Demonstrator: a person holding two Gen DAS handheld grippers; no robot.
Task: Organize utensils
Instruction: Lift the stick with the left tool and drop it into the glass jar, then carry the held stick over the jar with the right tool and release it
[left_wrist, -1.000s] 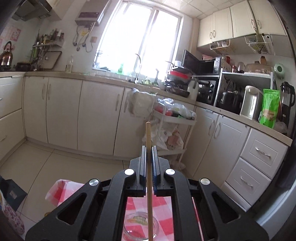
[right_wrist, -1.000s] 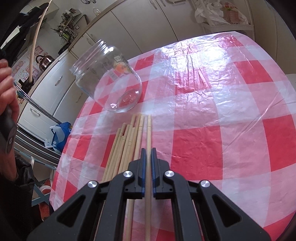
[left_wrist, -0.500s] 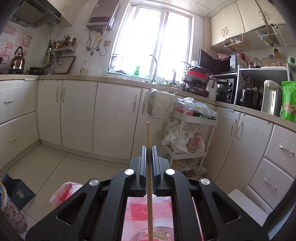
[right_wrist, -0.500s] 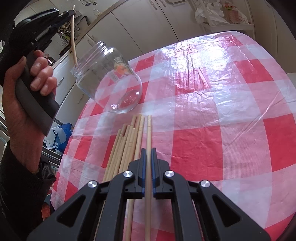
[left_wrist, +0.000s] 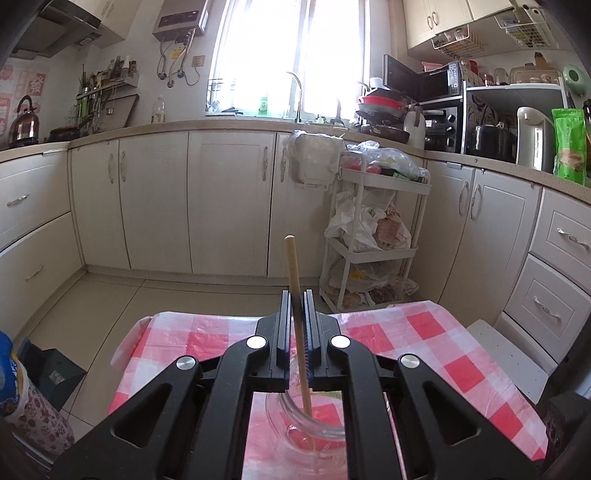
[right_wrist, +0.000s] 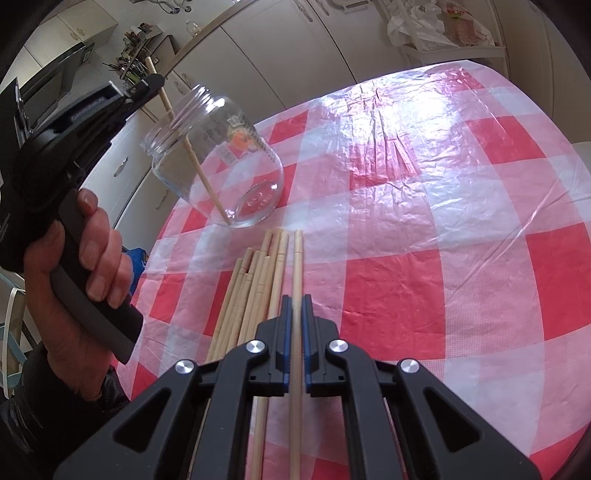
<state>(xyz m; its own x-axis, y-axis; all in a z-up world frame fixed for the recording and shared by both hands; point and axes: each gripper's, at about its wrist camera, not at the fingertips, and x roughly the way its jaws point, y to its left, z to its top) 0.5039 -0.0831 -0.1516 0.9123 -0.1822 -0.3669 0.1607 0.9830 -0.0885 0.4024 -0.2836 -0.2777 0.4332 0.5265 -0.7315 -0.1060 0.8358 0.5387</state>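
A clear glass jar stands on the red-and-white checked tablecloth. My left gripper is shut on a wooden chopstick, which stands nearly upright with its lower end inside the jar, close to the bottom. In the left wrist view the same chopstick runs between the pads of the left gripper down through the jar's mouth. My right gripper is shut on another chopstick that lies on the cloth beside a bundle of several chopsticks.
A person's hand grips the left tool's handle at the left. Beyond the table's far edge are cream kitchen cabinets, a white rolling cart with bags and a white stool. The cloth to the right of the chopsticks is bare.
My left gripper has come down with its chopstick, whose lower end now sits inside the jar. The right gripper and its chopstick have stayed put.
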